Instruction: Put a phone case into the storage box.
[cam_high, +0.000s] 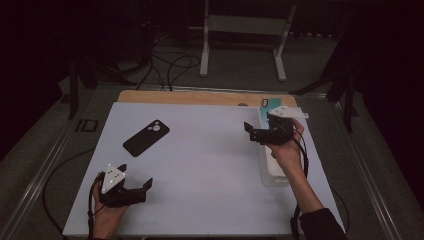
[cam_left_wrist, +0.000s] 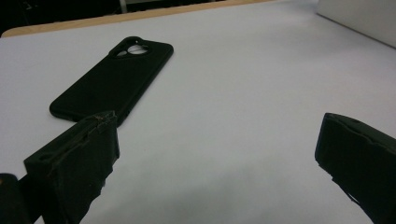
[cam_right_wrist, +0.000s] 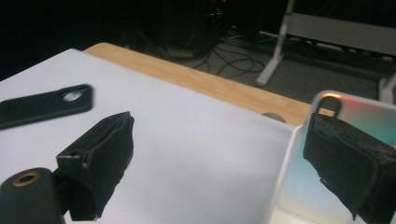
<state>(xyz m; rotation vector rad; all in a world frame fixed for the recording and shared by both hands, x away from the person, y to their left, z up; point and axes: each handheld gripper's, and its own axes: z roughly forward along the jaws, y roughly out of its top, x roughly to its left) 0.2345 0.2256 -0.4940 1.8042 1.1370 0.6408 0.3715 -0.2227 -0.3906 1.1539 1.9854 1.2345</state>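
left gripper: jaws apart, empty | black phone case at its 12 o'clock on tabletop | right gripper: jaws apart, over teal phone case in clear tray

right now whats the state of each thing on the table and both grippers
black case: flat on the white mat, camera cutout at its far end, untouched
teal case: in the clear tray at the mat's right edge, partly hidden by the right gripper
left gripper: open, empty, near the mat's front left
right gripper: open, empty, over the tray's far end
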